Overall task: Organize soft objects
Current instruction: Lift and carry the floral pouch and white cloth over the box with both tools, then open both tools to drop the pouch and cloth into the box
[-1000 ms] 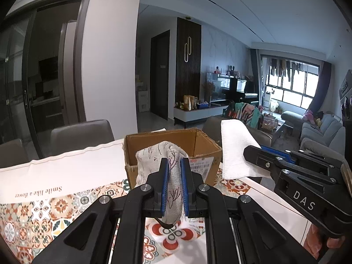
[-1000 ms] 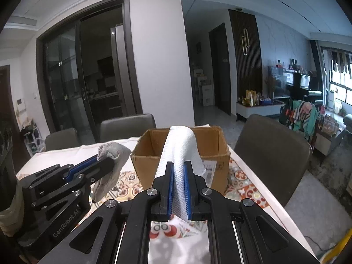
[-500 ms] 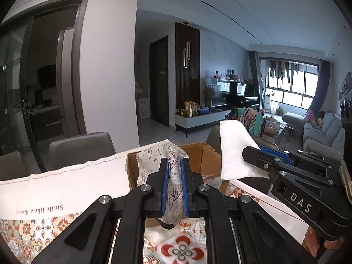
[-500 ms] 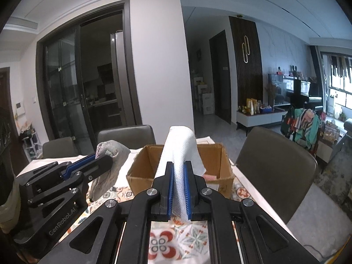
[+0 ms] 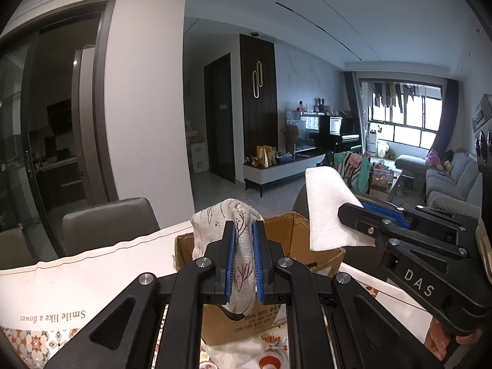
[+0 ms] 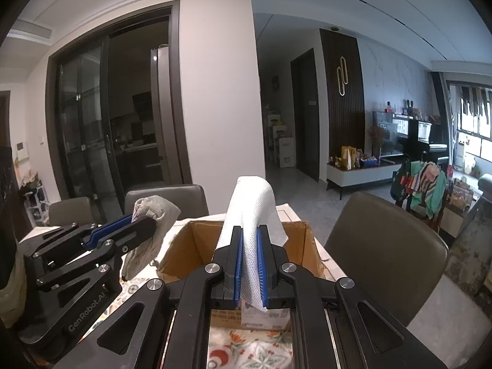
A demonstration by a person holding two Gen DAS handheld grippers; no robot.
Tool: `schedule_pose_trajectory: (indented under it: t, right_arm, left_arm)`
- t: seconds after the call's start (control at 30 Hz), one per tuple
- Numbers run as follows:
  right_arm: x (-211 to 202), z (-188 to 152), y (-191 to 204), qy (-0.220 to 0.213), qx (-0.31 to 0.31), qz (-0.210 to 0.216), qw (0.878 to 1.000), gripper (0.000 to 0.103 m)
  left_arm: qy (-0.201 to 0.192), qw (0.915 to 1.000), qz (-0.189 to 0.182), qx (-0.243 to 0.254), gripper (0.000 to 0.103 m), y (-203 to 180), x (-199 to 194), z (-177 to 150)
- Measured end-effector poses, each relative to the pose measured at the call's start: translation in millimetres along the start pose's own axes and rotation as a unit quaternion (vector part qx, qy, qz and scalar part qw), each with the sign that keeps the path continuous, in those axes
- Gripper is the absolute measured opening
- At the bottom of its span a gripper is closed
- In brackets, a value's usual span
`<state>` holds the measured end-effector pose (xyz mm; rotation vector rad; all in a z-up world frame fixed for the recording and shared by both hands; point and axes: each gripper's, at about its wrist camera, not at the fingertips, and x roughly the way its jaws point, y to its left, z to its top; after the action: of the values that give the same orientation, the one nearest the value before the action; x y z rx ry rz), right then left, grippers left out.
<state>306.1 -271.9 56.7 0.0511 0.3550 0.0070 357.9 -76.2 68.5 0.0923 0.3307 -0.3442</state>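
Note:
My left gripper (image 5: 243, 230) is shut on a beige cloth with a red branch print (image 5: 226, 216), held above the near rim of an open cardboard box (image 5: 295, 236). My right gripper (image 6: 249, 233) is shut on a white textured cloth (image 6: 250, 203), held just above the same box (image 6: 200, 240). In the left wrist view the white cloth (image 5: 327, 209) hangs over the box's right side. In the right wrist view the beige cloth (image 6: 153, 215) hangs left of the box.
The box stands on a table with a patterned floral cover (image 6: 246, 350) and a white cloth edge (image 5: 92, 264). Grey chairs (image 5: 107, 221) stand behind the table, and another (image 6: 381, 246) at its right. A living room lies beyond.
Both grippers have moved forward and up toward the box with their cloths; the box now sits lower and closer under the fingertips.

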Motion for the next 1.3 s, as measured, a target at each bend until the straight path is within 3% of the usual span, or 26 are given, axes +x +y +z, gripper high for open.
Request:
schedule_pose_trajectory:
  t: [0.47,1.17,1.3]
  right_arm:
    - [59.6,-1.2,-12.7,0.045,-0.011,-0.007,0.999,0.010]
    - [129.9,-26.4,-35.7,0.139,0.004,-0.015,0.990,0.010]
    - [132.3,-27.5,-37.5,0.152,0.003,-0.016,0.988,0.012]
  left_arm:
    - [0.030,0.9995,-0.008,0.001,0.013,7.3,52.0,-4.2]
    - [0.123,0.9917,-0.037,0.003,0.015,2.6,117.1,-32.4]
    - [0.134,0.9904,-0.034,-0.002,0.029,2.6,120.9,-35.0]
